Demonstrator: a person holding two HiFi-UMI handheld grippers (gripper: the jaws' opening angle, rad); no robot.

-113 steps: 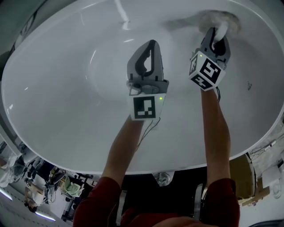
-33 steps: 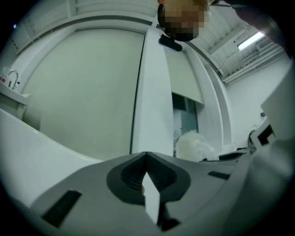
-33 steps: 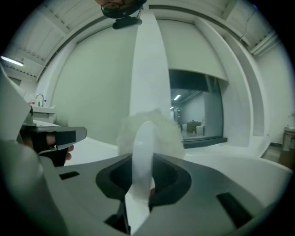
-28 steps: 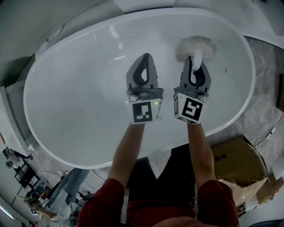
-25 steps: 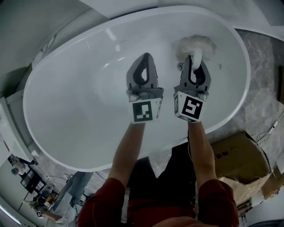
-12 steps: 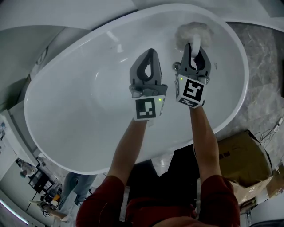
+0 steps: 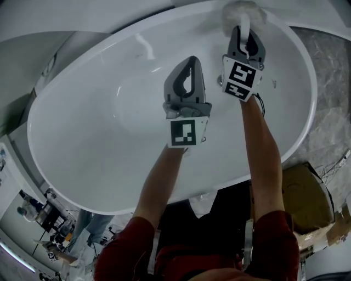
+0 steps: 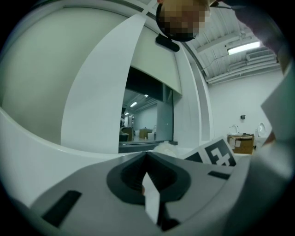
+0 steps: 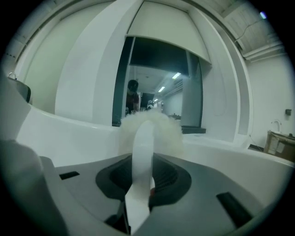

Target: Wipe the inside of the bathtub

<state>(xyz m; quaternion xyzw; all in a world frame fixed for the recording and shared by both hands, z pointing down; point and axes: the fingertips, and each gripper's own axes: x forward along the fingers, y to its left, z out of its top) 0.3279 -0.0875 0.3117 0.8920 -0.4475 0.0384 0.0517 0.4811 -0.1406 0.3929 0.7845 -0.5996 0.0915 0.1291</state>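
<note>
The white oval bathtub fills the head view. My right gripper reaches to the tub's far end and is shut on the white handle of a fluffy white duster, whose head lies against the far rim. In the right gripper view the handle runs up from the shut jaws to the fluffy head, in front of the tub wall. My left gripper hovers over the middle of the tub, shut, with nothing seen in it. Its own view shows the closed jaws and the tub rim.
A cardboard box stands on the marbled floor right of the tub. A person's legs show at the bottom left. A small metal fitting sits on the tub floor between the grippers. A person stands in a far doorway.
My right gripper has carried the duster from the tub's far inner wall up to the far rim, with the arm stretched further. The left gripper has stayed over the middle.
</note>
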